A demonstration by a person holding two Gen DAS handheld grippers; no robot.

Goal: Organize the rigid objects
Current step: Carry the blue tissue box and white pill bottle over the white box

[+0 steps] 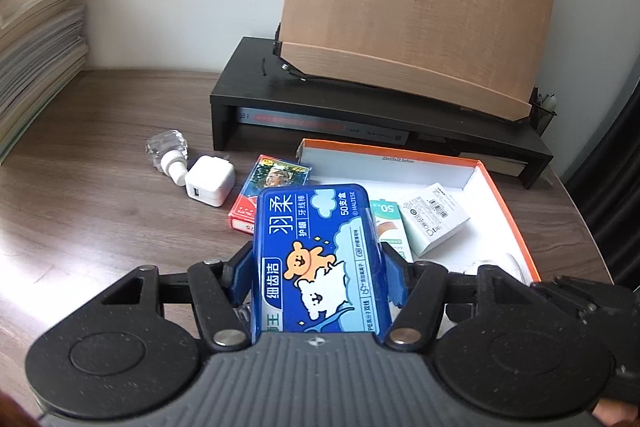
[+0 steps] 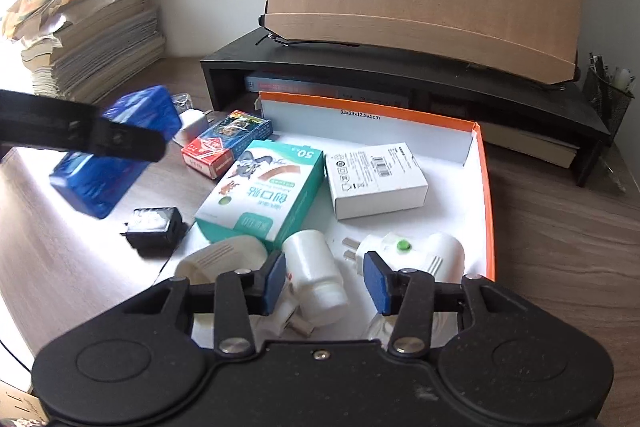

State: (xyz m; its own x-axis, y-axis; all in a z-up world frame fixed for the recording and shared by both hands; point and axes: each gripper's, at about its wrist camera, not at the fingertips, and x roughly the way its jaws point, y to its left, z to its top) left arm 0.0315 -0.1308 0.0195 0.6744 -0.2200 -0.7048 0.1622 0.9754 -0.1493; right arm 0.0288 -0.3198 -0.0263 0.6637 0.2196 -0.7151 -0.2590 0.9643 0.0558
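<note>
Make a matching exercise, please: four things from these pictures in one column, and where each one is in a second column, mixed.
Things:
1. blue floss box
2. white charger
3. black adapter
4. white bottle

Places:
A. on the desk, beside the clear bottle
B. lying inside the orange tray
C. gripped by the left claw
D. on the desk, just outside the tray's left side

Pairs: 1-C, 2-A, 3-D, 4-B
</note>
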